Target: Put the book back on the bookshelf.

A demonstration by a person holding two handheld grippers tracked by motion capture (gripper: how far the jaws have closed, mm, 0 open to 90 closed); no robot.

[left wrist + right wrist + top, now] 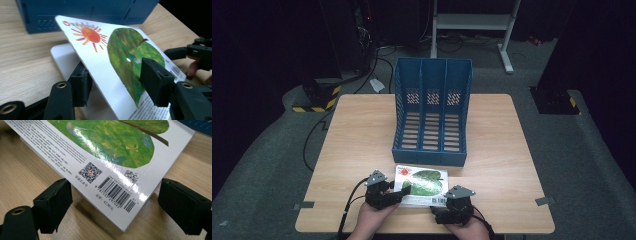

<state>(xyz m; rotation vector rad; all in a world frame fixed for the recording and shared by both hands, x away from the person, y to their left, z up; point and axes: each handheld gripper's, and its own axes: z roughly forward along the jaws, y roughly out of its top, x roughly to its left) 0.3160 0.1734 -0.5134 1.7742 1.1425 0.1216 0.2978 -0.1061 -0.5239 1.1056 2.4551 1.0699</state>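
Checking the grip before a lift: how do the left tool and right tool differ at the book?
The left tool has one jaw under the tilted book and one over its cover; the right tool flanks the barcode corner with gaps. The left tool seems to prop the book up; the right tool touches nothing. Both stand with jaws apart.

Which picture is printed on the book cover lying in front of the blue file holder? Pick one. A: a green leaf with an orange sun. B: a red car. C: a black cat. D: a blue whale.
A: the book shows a large green leaf and an orange sun on its white cover, in the left gripper view.
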